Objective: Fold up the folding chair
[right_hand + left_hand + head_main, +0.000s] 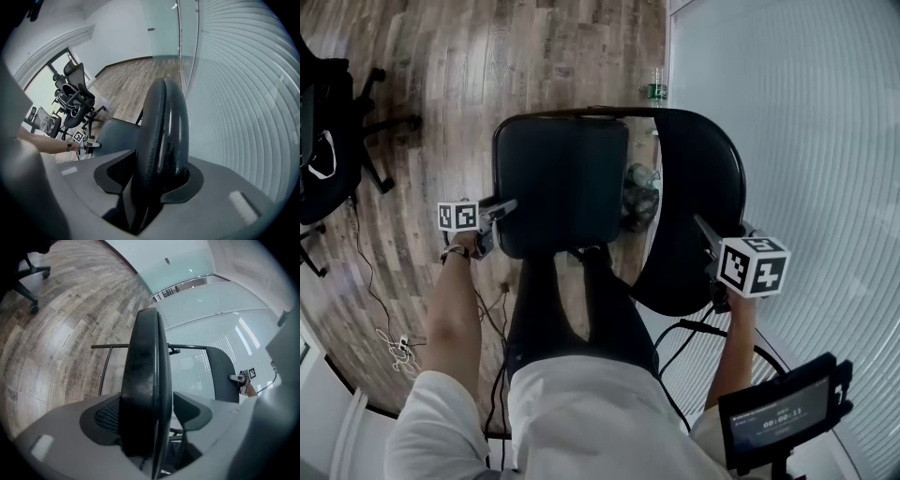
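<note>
Though frame (pixel 581 112) mostly hidden, left gripper (pixel 502 212) tight on seat (pixel 562 183), right gripper (pixel 705 232) on backrest (pixel 694 178).

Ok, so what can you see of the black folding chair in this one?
The black folding chair stands on the wooden plank floor beside a pale ribbed wall. Its squarish padded seat and curved glossy backrest look like dark vinyl on a thin dark metal tube frame; the legs are hidden. Seat and backrest gape apart, so it is not folded flat. The left tool clamps the seat's edge, and the right tool clamps the backrest's rim.
</note>
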`<state>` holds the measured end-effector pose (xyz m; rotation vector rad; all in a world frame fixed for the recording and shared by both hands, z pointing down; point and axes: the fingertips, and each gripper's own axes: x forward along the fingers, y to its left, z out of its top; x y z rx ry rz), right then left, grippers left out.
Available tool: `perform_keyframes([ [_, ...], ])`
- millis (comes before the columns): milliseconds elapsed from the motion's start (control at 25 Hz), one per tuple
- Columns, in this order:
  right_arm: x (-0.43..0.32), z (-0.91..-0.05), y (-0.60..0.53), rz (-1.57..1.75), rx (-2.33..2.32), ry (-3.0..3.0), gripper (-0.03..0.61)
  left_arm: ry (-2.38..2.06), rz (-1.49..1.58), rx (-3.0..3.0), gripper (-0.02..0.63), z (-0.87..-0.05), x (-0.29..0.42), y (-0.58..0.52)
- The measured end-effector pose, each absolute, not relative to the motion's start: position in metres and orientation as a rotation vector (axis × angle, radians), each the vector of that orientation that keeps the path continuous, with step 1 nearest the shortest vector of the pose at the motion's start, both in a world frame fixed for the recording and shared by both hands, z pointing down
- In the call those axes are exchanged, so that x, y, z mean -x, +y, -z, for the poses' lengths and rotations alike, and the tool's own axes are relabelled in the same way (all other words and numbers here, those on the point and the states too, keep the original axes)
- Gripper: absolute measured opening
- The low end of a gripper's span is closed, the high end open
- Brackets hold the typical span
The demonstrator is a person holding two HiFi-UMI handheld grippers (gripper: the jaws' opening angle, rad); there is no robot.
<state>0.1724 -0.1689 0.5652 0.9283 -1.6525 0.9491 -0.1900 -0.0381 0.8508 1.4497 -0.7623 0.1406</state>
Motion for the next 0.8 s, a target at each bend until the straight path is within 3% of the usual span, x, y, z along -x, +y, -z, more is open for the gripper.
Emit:
perform_keyframes([
  [800, -0.19, -0.537, -0.173, -0.983, -0.925, -1.66, 0.144, -0.793, -0.242, -1.454, 0.307, -0.792, 0.143, -0.047],
])
